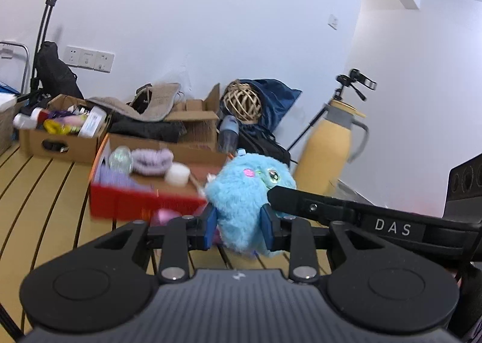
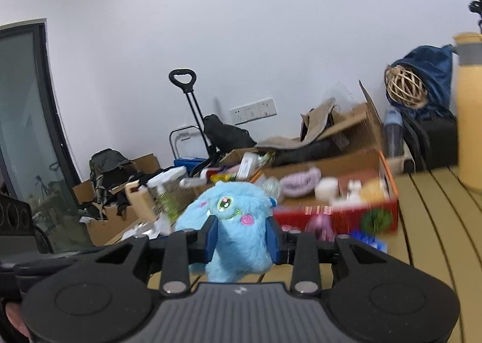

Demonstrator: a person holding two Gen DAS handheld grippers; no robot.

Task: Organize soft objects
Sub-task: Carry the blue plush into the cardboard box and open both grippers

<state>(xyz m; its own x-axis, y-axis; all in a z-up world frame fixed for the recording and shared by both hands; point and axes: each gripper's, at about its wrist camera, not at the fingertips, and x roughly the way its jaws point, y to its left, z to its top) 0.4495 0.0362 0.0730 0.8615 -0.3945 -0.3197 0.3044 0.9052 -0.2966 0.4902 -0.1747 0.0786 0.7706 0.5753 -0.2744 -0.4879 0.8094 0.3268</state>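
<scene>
The blue plush toy [image 1: 241, 207] is clenched by both sets of jaws at once, left gripper [image 1: 240, 227] and right gripper [image 2: 241, 239] each squeezing its fur, neither hand nearer. It hangs above the slatted surface [image 1: 45, 192]; the red box [image 1: 144, 201] lies at ten o'clock in the left view, probably its destination.
</scene>
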